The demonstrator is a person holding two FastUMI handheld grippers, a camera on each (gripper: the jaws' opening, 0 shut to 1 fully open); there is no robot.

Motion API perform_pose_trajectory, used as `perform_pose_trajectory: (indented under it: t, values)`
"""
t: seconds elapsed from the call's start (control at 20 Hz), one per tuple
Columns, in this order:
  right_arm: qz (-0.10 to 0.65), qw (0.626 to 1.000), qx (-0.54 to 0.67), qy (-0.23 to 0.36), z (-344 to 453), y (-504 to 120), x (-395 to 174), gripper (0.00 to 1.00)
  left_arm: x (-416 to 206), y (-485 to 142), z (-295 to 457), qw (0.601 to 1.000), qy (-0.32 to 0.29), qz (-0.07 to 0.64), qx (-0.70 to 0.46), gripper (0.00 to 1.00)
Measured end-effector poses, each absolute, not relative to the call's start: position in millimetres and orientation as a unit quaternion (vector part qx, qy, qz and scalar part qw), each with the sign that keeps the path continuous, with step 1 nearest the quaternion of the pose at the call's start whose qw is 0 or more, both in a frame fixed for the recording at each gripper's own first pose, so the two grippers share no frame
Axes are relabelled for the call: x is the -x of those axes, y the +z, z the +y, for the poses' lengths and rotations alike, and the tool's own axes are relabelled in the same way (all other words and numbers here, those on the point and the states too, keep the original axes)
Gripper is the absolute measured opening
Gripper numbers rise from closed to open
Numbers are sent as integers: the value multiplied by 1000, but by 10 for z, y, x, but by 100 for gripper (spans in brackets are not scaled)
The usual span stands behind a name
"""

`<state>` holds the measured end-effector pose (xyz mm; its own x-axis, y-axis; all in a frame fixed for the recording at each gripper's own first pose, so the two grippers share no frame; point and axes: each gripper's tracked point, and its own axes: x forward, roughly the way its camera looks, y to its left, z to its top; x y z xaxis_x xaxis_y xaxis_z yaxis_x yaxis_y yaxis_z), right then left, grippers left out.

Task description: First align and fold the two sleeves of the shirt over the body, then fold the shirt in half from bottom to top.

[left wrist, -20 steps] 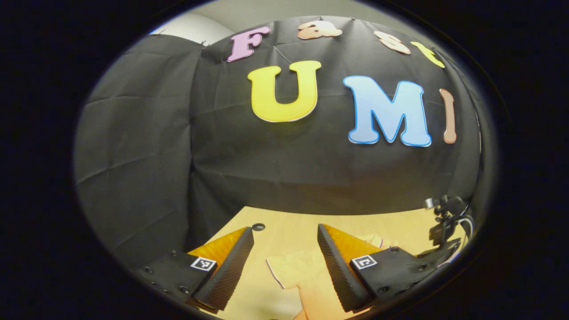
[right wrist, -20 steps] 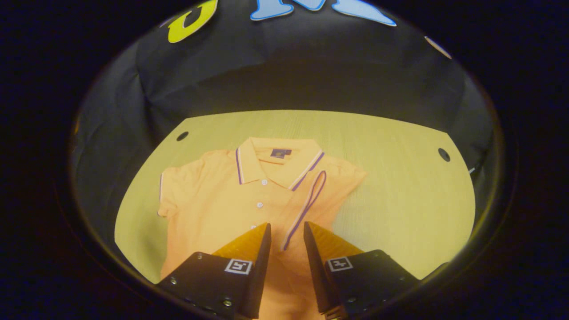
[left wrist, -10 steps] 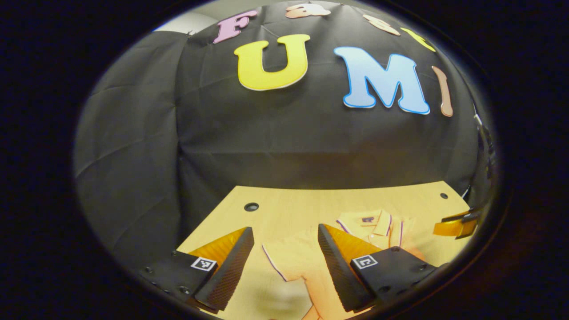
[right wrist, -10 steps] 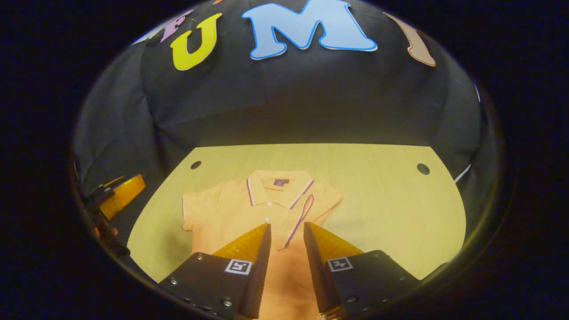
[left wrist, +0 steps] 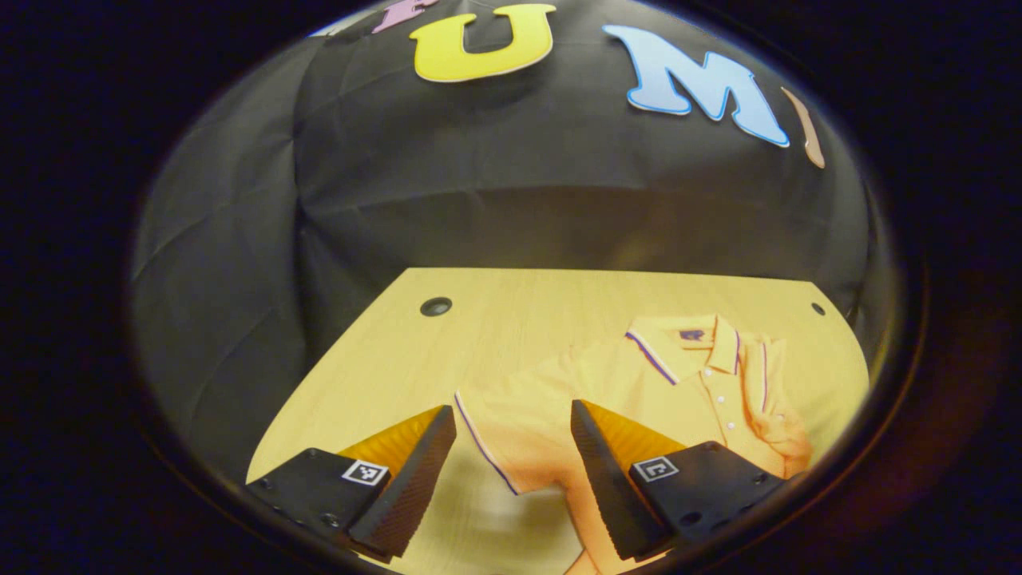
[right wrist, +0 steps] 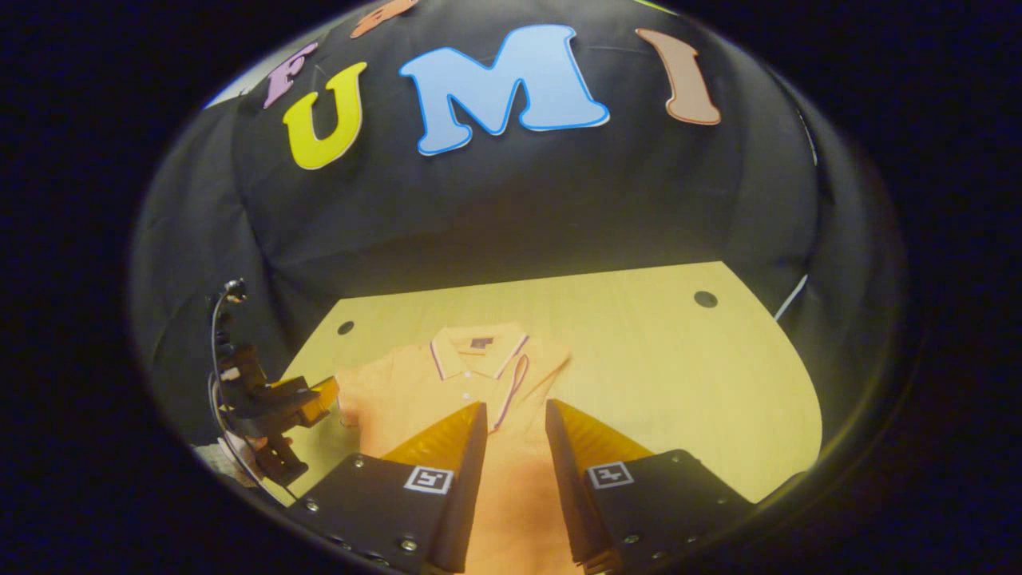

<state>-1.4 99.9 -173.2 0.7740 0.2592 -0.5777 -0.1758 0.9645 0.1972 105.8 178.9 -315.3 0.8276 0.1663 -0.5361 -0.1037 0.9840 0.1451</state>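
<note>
Orange fabric of a short-sleeved polo shirt (right wrist: 447,383) lies flat on the pale wooden surface (right wrist: 679,359), one sleeve folded over its body. Near the camera, the right claw (right wrist: 515,447) hangs above it, jaws apart, empty. The left claw (left wrist: 511,467), also spread and empty, hovers over the unfolded sleeve (left wrist: 503,423). Farther off stands the black cloth wall (left wrist: 495,200).
</note>
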Motion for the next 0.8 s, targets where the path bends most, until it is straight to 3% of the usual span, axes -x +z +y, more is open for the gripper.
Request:
perform_pose_trajectory:
  t: [0.45, 0.8]
  values:
    - [312, 945, -78, 52, 634, -1629, 379, 47, -1149, -3763, 1878, 937, 79, 338, -42, 96]
    - [324, 941, -87, 37, 584, -1710, 521, 47, -1081, -3971, 1912, 929, 88, 359, -17, 96]
